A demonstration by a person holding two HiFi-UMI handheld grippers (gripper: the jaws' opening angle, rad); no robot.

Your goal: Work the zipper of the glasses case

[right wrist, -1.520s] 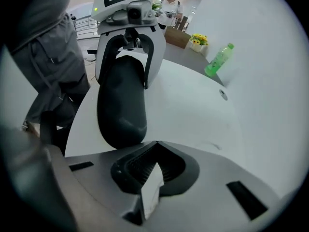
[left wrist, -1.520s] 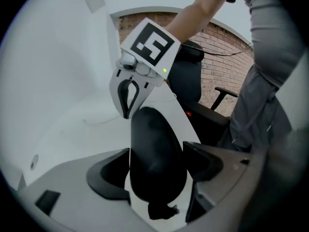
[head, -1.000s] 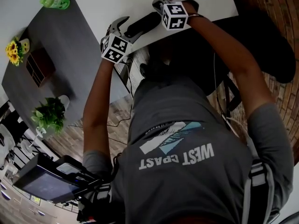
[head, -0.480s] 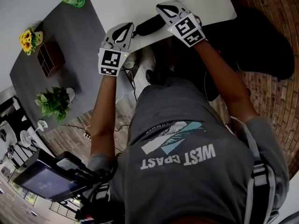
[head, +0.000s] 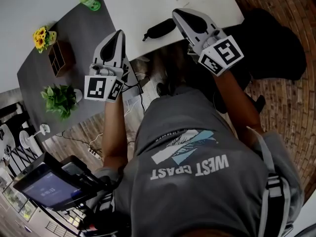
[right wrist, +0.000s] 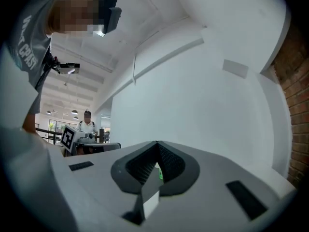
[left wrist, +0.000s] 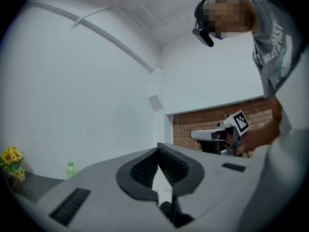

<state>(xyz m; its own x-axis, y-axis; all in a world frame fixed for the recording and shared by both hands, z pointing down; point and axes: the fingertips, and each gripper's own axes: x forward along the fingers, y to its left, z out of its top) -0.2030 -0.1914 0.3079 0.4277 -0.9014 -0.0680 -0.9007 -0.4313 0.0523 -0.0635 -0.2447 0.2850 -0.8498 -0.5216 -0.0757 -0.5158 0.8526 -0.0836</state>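
A: Where was the glasses case (head: pixel 160 28)?

B: On the white table (head: pixel 148 4), close to its near edge, touched by neither tool. The left gripper (head: pixel 118 33) had its jaws pressed together on nothing. The right gripper (head: pixel 177 13) was the same — tips meeting, empty.

A: What could have gone wrong?

B: Probably a nudge. Closed tips coming down would push the case rather than pinch it, and the near edge left little margin, so it could slide off. The zipper pull was too small to make out, so a grab might also miss.

A: Room to move?

B: Plenty of bare table on the far side. The green bottle (head: pixel 90 2) stood well apart, on the dark table (head: pixel 84 33) to the left.
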